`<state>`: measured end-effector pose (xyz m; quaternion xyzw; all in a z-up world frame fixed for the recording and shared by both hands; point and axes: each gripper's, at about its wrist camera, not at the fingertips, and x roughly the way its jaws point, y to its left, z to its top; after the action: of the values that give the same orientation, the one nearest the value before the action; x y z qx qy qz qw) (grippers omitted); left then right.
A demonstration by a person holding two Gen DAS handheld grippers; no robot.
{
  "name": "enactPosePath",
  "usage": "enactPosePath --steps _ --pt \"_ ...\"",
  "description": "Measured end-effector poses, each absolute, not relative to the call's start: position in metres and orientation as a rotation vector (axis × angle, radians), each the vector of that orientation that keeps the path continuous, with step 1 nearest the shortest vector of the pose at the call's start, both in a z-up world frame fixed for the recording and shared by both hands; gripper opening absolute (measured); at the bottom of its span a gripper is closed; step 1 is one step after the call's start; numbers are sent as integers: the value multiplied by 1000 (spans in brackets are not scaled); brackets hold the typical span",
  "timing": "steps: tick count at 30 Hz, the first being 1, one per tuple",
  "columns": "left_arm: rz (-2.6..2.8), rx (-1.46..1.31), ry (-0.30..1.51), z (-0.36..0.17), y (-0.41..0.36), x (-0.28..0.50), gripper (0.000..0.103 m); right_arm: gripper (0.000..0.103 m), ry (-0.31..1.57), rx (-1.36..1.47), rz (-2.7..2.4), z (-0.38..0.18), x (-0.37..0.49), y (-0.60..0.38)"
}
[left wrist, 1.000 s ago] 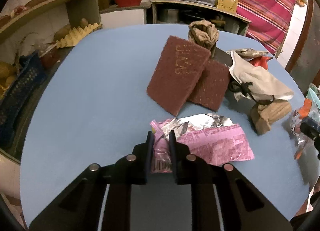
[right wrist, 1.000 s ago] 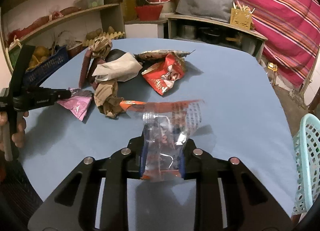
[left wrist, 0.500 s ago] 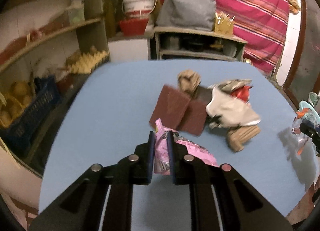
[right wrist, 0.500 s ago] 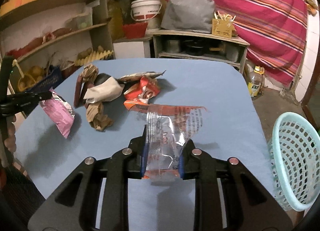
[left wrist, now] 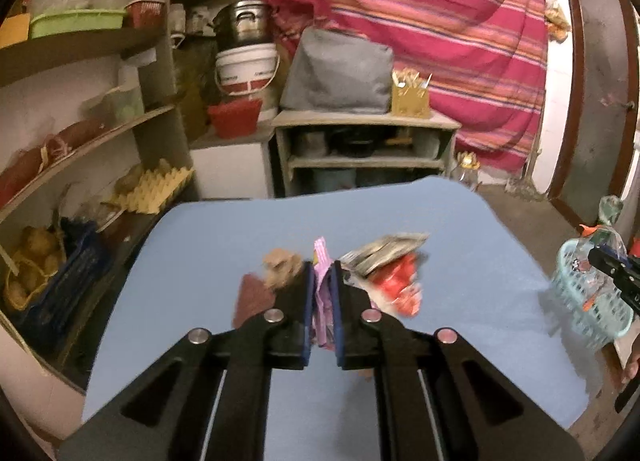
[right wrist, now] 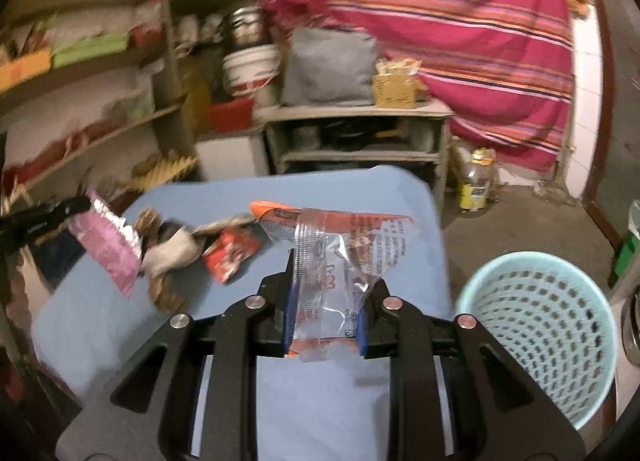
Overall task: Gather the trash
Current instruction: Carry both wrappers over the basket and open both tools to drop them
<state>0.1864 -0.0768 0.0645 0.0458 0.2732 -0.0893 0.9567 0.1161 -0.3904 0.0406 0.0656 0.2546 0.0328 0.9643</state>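
My left gripper (left wrist: 322, 281) is shut on a pink foil wrapper (left wrist: 323, 293) and holds it well above the blue table (left wrist: 224, 245); the wrapper also shows hanging at the left of the right wrist view (right wrist: 108, 249). My right gripper (right wrist: 324, 293) is shut on a clear plastic wrapper with orange print (right wrist: 332, 261), lifted over the table's right side. A light blue mesh basket (right wrist: 540, 341) stands on the floor just right of it and shows in the left wrist view (left wrist: 588, 301). A pile of trash stays on the table: a red wrapper (right wrist: 230, 255), a white wrapper (right wrist: 172, 253), brown crumpled paper (left wrist: 282, 267).
Dark red scouring pads (left wrist: 252, 297) lie by the pile. Shelves (left wrist: 80, 133) with crates and egg trays line the left wall. A low cabinet (left wrist: 360, 153) stands behind the table. A yellow bottle (right wrist: 474, 185) is on the floor at the right.
Both grippers have risen and tilted up, carrying their wrappers off the table. The right gripper has swung right, bringing the basket closer into view.
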Motion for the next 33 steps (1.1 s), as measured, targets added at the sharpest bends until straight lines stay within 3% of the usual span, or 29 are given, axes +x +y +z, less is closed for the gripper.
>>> enactPosePath --steps 13,33 --pt "-325 113 502 89 -207 187 8 23 460 141 -193 60 69 -520" --pt "-656 125 558 50 -402 180 8 23 515 288 -327 15 36 -599"
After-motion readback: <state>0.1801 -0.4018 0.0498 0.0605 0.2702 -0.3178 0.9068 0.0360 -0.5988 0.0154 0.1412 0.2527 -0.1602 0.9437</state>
